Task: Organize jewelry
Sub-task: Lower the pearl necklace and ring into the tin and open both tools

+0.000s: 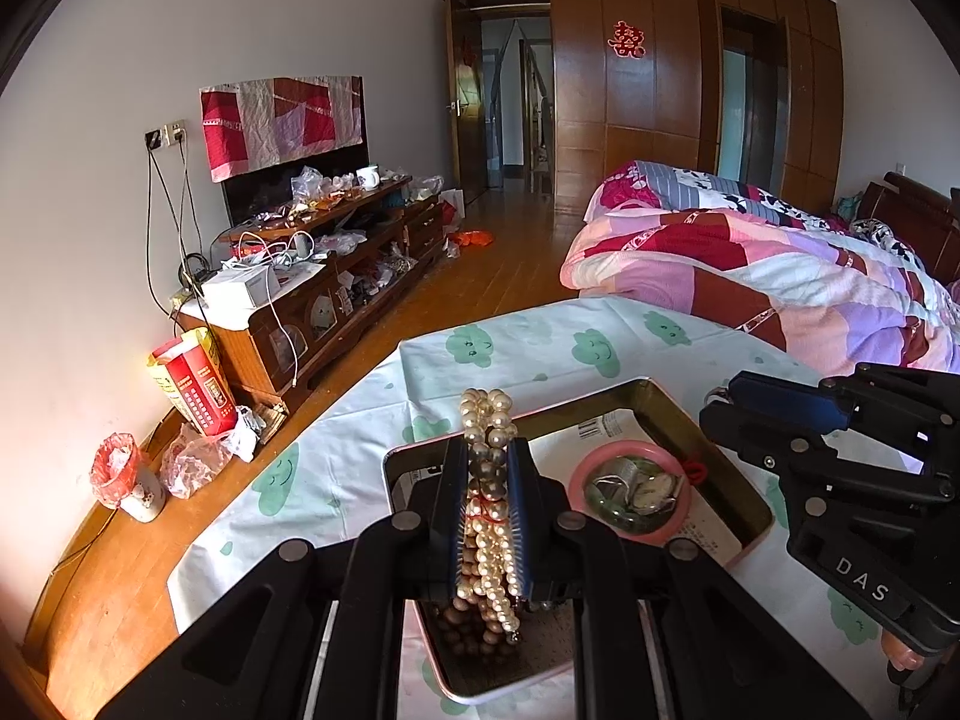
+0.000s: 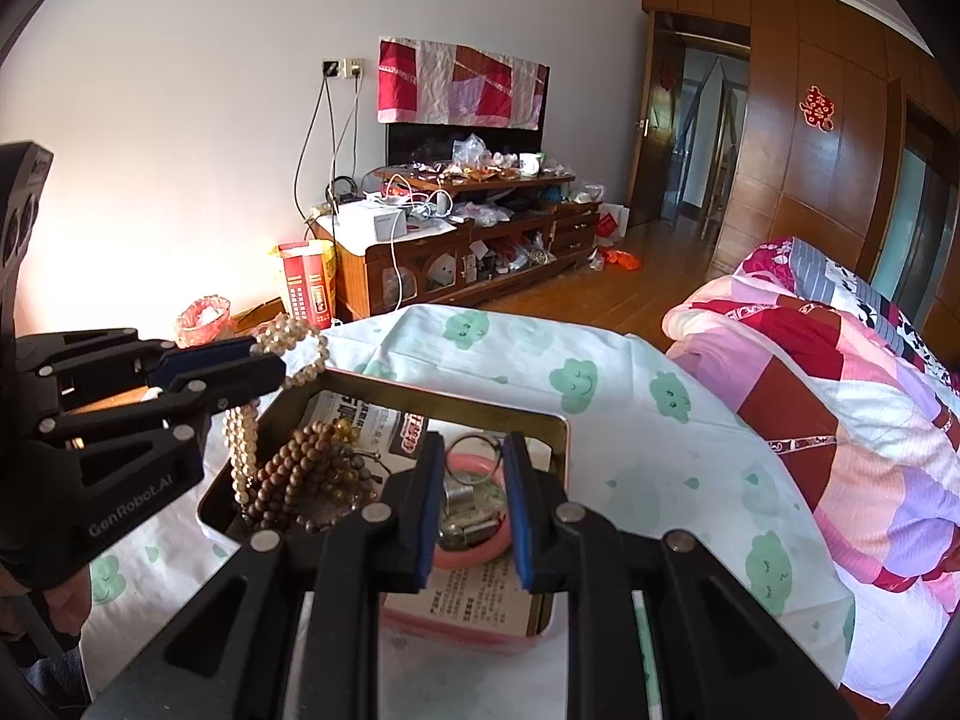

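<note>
Left tongs (image 1: 487, 516) clamp a pearl strand (image 1: 489, 480) hanging over brown wooden beads (image 2: 300, 474) in the metal tin (image 2: 480, 399) on the desk (image 2: 600, 420), while the right tongs (image 2: 471, 516), narrowly parted and gripping nothing, hover above a pink ring (image 1: 630, 495).

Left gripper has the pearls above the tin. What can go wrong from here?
1. The pearl strands hang from the left gripper down into the brown bead bracelet; lifting may snag and drag it out of the tin.
2. Loose loops stick out past the fingertips and could slip free.
3. The right gripper hovers close over the pink bangle, and the grippers may collide.
</note>
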`<state>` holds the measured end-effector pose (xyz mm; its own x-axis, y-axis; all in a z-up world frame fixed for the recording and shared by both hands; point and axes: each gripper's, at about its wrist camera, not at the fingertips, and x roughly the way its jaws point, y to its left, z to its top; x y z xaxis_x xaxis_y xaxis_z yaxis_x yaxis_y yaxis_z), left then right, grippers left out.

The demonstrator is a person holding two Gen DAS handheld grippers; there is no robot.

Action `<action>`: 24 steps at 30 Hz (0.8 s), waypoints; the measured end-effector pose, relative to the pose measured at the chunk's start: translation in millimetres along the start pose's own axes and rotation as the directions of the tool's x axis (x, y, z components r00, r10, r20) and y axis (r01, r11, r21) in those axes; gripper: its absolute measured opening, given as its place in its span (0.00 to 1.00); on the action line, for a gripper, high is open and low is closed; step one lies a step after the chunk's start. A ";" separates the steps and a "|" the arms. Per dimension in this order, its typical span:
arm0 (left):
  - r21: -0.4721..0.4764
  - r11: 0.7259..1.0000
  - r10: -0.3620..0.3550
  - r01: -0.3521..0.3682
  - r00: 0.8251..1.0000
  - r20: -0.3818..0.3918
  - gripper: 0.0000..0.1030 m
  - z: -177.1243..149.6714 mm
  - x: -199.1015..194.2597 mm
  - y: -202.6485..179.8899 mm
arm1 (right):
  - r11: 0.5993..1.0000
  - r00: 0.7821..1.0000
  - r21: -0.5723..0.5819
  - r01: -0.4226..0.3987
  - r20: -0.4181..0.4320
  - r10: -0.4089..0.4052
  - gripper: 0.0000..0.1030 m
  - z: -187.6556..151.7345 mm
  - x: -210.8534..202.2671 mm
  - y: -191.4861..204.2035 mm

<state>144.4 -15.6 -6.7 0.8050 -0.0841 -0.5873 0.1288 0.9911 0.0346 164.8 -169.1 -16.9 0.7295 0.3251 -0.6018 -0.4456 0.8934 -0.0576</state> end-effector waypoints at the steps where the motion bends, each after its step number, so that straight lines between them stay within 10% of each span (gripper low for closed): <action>1: 0.000 1.000 0.001 -0.001 1.000 -0.004 0.12 -0.3 2.0 0.2 | 1.000 1.000 0.000 -0.001 -0.003 0.001 0.22 0.9 2.3 0.0; 24: -0.021 1.000 0.021 -0.022 0.998 -0.052 0.08 -6.3 20.8 7.0 | 1.000 0.997 0.019 0.011 -0.076 -0.010 0.22 -11.2 34.0 -2.3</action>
<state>158.4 -9.8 -23.8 0.7766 -0.0578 -0.6274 0.0988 0.9946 0.0307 184.9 -163.6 -46.2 0.6925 0.2920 -0.6597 -0.4277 0.9025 -0.0495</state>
